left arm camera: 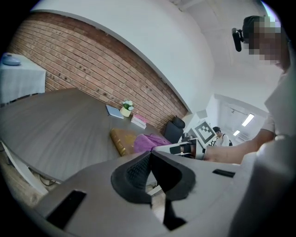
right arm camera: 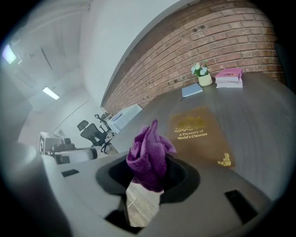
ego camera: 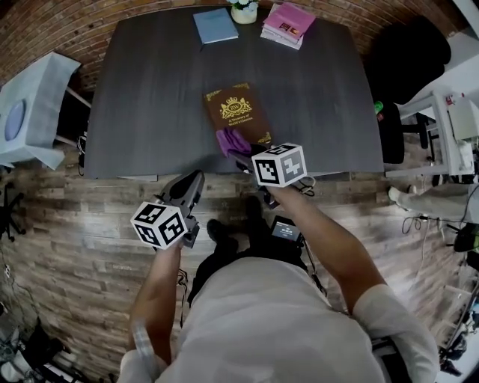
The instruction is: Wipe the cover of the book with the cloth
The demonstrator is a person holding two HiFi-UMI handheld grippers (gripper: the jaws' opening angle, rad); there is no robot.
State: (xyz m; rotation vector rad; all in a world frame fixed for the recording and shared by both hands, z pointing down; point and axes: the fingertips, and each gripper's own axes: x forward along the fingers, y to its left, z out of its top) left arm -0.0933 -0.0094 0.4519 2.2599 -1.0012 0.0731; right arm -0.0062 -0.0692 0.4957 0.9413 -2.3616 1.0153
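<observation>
A brown book (ego camera: 238, 112) with gold print lies flat near the table's front edge, its cover (right arm camera: 200, 132) facing up. My right gripper (ego camera: 241, 155) is shut on a bunched purple cloth (right arm camera: 149, 156), which hangs over the book's near end (ego camera: 232, 141). From the left gripper view, the cloth (left arm camera: 149, 141) shows resting against the book (left arm camera: 121, 139). My left gripper (ego camera: 196, 182) is shut with nothing in it. It hangs off the table's front edge, to the left of the book.
A dark grey table (ego camera: 150, 97) carries a blue notebook (ego camera: 215, 25), a small potted plant (ego camera: 244, 10) and a stack of pink books (ego camera: 287, 24) at its far edge. A black office chair (ego camera: 408, 52) stands to the right. A white-draped side table (ego camera: 30, 108) stands left.
</observation>
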